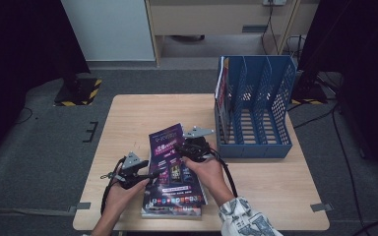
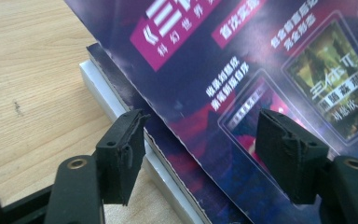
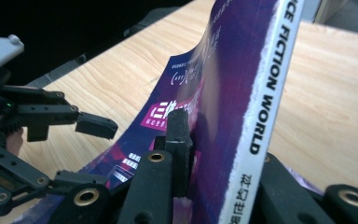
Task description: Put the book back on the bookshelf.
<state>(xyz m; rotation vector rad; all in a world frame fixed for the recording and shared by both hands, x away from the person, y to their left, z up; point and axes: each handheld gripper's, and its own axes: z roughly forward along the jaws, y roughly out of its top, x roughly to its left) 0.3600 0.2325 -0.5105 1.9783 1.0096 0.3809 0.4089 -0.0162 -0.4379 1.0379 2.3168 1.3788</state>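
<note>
Magazine (image 1: 170, 152) tilts up, long axis toward blue rack (image 1: 256, 105).

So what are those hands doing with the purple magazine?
A person holds a tool in each hand at a table. The right tool is shut on the spine edge of the top magazine and lifts that side off the stack. The left tool is open, its fingers either side of the magazine's other edge. A blue file rack stands just behind.
</note>
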